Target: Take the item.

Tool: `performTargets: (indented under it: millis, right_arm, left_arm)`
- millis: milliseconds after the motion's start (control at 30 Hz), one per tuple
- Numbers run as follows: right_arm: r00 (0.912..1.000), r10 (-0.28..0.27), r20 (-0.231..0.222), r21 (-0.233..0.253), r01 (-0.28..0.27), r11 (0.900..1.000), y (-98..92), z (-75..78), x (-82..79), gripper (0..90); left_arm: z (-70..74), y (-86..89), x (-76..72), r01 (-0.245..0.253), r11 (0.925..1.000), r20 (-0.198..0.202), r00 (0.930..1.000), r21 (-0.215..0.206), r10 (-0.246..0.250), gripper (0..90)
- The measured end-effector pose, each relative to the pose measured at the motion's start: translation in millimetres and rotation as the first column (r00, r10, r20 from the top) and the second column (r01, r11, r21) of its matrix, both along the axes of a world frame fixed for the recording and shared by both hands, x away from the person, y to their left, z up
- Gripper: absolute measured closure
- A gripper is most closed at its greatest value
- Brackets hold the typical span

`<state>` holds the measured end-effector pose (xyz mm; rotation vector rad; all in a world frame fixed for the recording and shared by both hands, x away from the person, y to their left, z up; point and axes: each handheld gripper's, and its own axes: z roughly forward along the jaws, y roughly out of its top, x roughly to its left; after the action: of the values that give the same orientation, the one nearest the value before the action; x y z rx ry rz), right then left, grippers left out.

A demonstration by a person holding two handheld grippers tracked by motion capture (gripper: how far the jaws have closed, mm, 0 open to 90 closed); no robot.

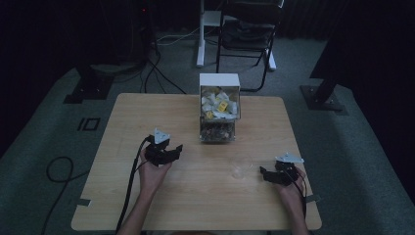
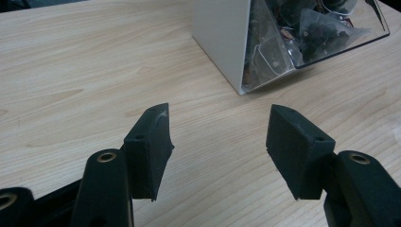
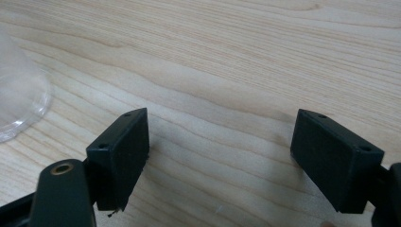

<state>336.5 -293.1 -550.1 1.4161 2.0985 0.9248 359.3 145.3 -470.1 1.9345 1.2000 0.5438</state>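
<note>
We are seeing the high view running dim, its surroundings sinking into near black while the tabletop (image 1: pixel 195 196) is catching soft light. Both gripper views are looking brighter and sharp, with faint shadows falling beneath the jaws.

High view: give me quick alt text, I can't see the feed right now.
A person's two hands rest on a wooden table, each holding an open gripper: the left gripper points toward a white dispenser box of packets at the table's far middle, and the right gripper sits beside a clear cup. Neither holds anything.
</note>
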Motion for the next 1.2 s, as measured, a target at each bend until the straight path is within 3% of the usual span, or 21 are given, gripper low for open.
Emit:
performTargets:
  millis: [600,1200]
  right_arm:
    - [1.0,0.008,0.0,0.001,-0.008,1.0,-0.5,0.0,1.9,20.0]
    - [0.9999,0.011,0.0,0.001,-0.011,1.0,0.9,0.1,4.0,20.0]
  left_arm:
    - [-1.3,-31.5,0.3,0.064,0.9976,0.003,0.9979,0.026,-0.064,41.4]
    - [4.5,-54.8,0.9,0.112,0.9937,0.034,0.9931,0.003,-0.112,41.0]
